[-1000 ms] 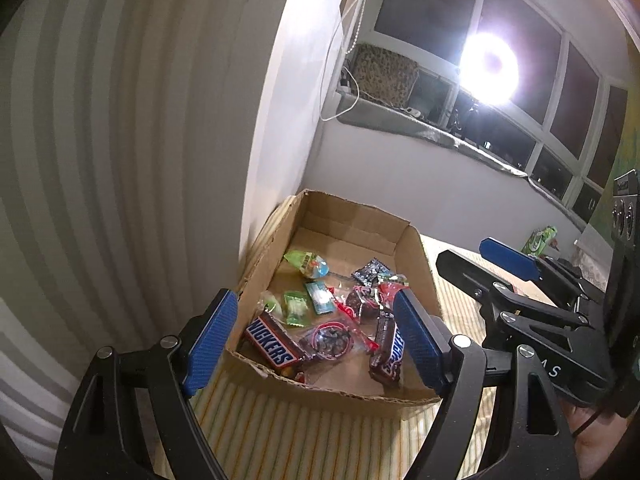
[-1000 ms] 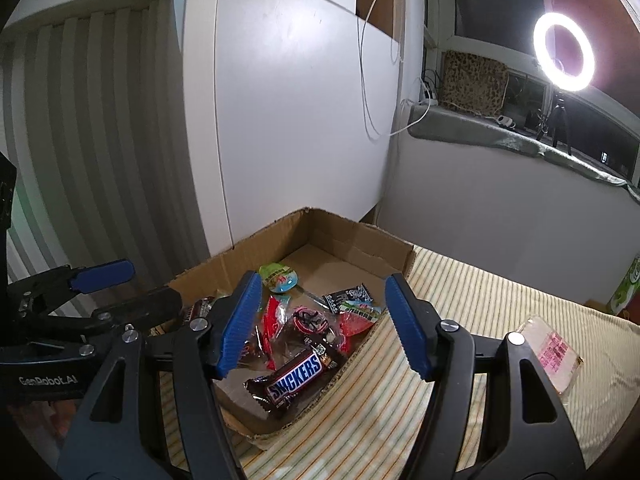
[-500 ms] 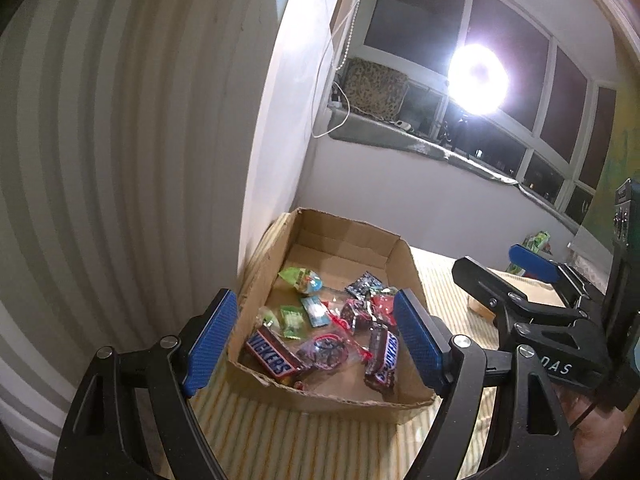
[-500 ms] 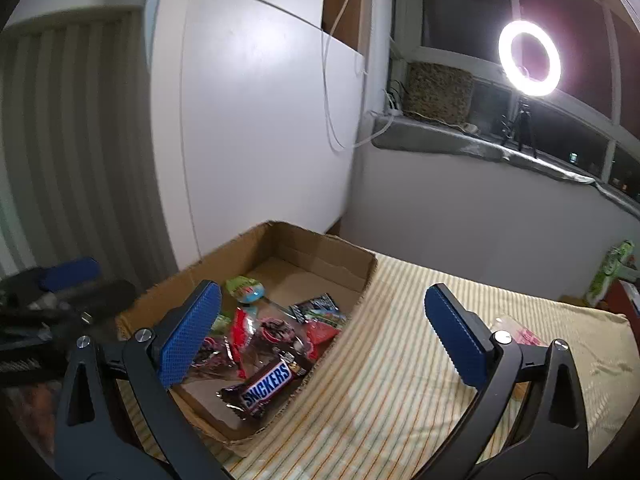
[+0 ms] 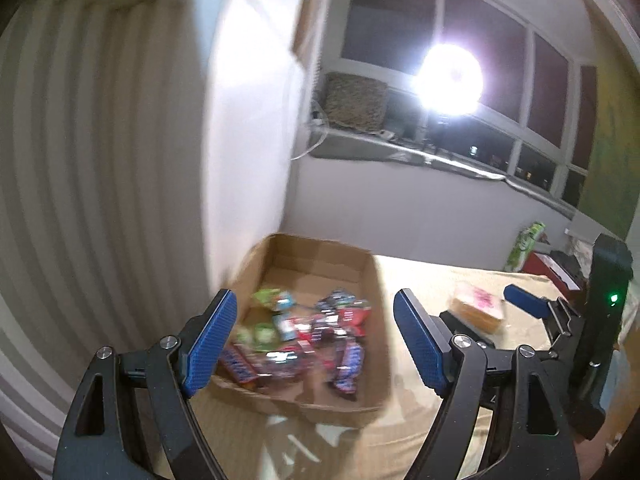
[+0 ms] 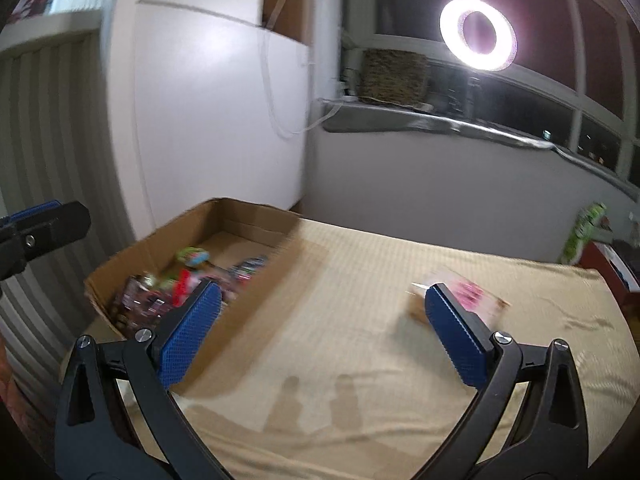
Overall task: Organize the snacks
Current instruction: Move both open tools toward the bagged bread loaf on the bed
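Observation:
A shallow cardboard box (image 5: 372, 292) lies on the striped cloth and holds several wrapped snacks (image 5: 304, 332), blurred by motion. It also shows in the right wrist view (image 6: 256, 280) at the left. A clear packet with pink print (image 6: 468, 292) lies on the cloth to the right of the box, also in the left wrist view (image 5: 478, 306). My left gripper (image 5: 316, 344) is open and empty in front of the box. My right gripper (image 6: 320, 336) is open wide and empty above the cloth between box and packet.
A white wall panel (image 6: 220, 120) and striped wall stand behind the box. A ring light (image 6: 478, 34) shines on the windowsill. A green package (image 6: 586, 224) and a red item stand at the far right edge of the cloth (image 6: 360, 360).
Both grippers have pulled back and up from the box. The right gripper has opened wider and swung right towards the pink packet. The snacks stay in the box.

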A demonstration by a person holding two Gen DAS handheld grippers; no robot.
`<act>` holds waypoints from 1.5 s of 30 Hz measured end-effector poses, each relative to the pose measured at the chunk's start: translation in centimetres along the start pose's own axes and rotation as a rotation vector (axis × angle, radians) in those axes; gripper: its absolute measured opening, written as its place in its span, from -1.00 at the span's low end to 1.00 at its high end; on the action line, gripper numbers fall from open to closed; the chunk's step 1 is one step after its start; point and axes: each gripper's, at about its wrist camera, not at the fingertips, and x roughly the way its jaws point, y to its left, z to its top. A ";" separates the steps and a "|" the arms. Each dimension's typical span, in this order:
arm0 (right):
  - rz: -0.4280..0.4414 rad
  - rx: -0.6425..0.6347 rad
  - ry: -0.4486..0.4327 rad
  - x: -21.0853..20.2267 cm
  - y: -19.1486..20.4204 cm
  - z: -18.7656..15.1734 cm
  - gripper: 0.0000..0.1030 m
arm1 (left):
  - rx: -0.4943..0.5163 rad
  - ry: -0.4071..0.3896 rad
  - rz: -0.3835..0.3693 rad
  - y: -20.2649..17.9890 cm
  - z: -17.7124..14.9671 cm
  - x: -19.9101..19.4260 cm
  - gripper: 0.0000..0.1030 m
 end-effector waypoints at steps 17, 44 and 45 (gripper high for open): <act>-0.138 0.190 -0.018 -6.0 -13.5 -4.1 1.00 | 0.238 0.005 -0.159 -15.1 -1.3 0.9 0.57; -0.112 0.305 0.250 6.0 -21.1 -3.6 1.00 | 0.131 0.330 -0.237 -18.3 -1.3 20.3 0.57; -0.102 0.310 0.259 6.5 -21.1 -3.5 1.00 | 0.114 0.344 -0.249 -18.1 -1.2 20.9 0.57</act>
